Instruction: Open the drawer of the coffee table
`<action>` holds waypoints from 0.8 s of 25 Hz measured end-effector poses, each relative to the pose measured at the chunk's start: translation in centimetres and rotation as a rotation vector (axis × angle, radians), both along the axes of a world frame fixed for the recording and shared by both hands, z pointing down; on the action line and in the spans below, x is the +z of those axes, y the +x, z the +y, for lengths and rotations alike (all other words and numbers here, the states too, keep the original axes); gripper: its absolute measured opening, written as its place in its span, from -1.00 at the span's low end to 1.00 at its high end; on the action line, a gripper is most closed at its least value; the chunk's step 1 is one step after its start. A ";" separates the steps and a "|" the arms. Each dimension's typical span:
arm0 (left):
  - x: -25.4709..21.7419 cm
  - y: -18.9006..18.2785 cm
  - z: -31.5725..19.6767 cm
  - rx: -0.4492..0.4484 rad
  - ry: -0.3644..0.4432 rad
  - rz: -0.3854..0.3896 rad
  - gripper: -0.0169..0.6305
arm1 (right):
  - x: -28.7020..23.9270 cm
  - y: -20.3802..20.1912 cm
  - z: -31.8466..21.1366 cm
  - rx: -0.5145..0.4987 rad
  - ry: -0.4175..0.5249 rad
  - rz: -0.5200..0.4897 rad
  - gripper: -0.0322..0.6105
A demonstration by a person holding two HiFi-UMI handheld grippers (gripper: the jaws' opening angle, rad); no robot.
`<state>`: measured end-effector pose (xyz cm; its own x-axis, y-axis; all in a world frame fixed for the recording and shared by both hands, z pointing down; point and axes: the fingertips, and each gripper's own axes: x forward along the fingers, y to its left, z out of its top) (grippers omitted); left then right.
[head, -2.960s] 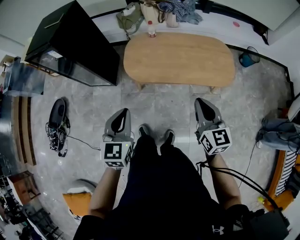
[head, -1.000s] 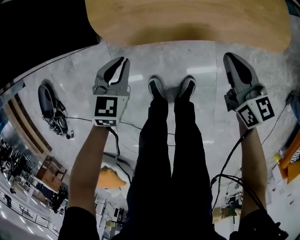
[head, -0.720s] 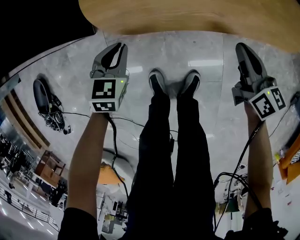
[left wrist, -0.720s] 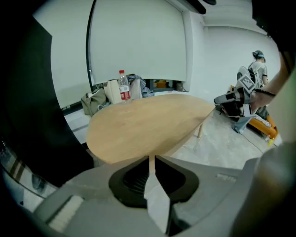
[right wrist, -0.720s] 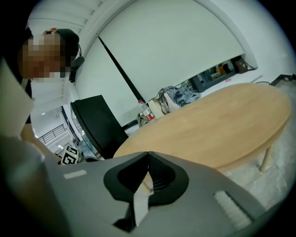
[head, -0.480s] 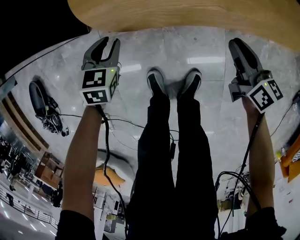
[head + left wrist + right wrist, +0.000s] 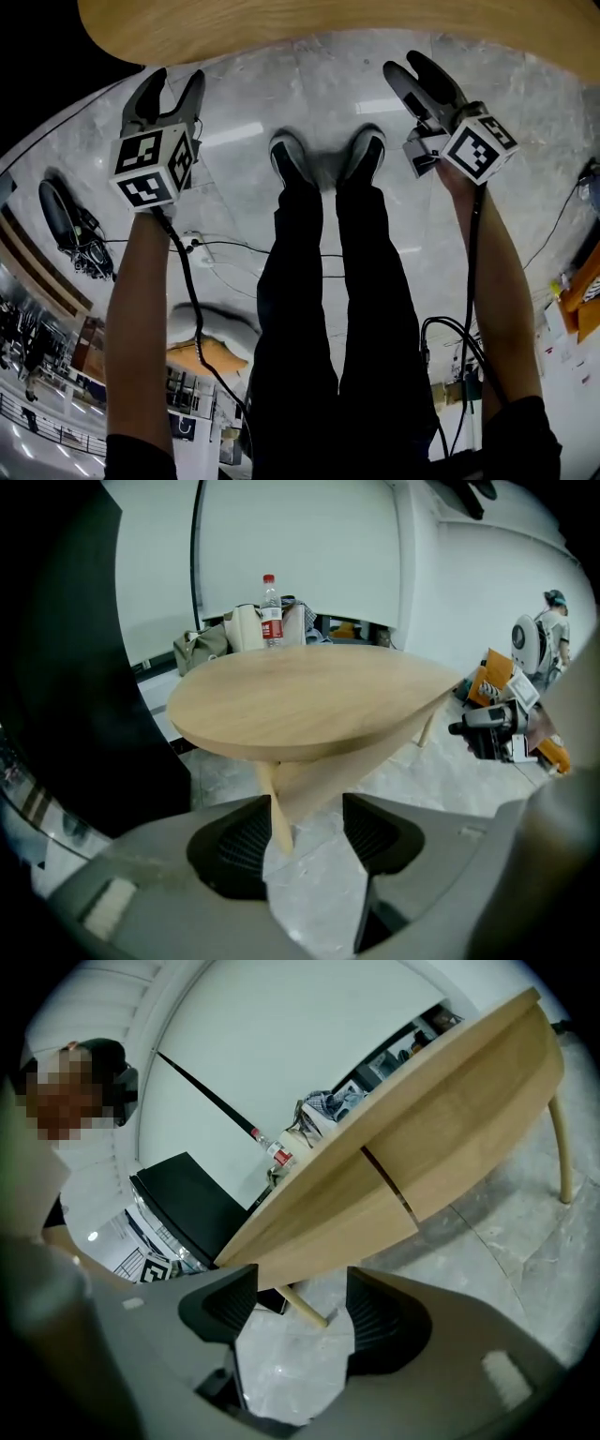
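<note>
Approach is the step in hand, by my reading: nothing has been gripped yet and the drawer is shut.

The left gripper [image 7: 175, 80] has just been opening and its fingers stand wide apart with nothing between them. In its own view only floor and a far table leg [image 7: 277, 817] show through the gap. The right gripper [image 7: 406, 66] has also just been opening. Its fingers are well apart, though less wide, and equally empty [image 7: 292, 1312].

The table [image 7: 328, 23] lies ahead of both sets of fingertips. Its top sits above and beyond the left fingers [image 7: 300, 700]. For the right fingers it is up and ahead, tilted across the view because that gripper is rolled. There the apron [image 7: 450, 1147] facing the fingers shows a seam [image 7: 384, 1180] splitting it into two panels. The drawer front is probably the panel [image 7: 328, 1227] just above the right fingertips, but I see no handle and cannot be sure.

Next, the right fingers likely need to travel forward and up to that panel's lower edge. One finger should go under or behind it, then the fingers close and draw straight back toward the person. The left gripper can steady the top.
</note>
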<state>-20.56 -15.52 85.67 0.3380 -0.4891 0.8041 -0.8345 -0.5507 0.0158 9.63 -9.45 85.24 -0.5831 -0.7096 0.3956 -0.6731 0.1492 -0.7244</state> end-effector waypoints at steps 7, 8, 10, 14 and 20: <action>0.6 0.5 -0.7 -0.031 0.034 0.008 -0.18 | 1.6 0.0 -2.5 0.005 0.073 -0.072 0.15; 0.7 0.6 -0.9 -0.032 0.044 0.013 -0.18 | 2.1 0.0 -2.7 -0.003 0.081 -0.077 0.15; 0.9 0.6 -1.2 -0.039 0.063 0.019 -0.18 | 3.1 -0.1 -3.1 -0.021 0.093 -0.086 0.17; 1.0 0.6 -2.0 -0.097 0.082 0.054 -0.18 | 5.0 -0.7 -4.4 -0.045 0.111 -0.123 0.21; 1.0 0.7 -1.8 -0.127 0.104 0.094 -0.18 | 5.4 -0.6 -5.6 -0.061 0.192 -0.185 0.24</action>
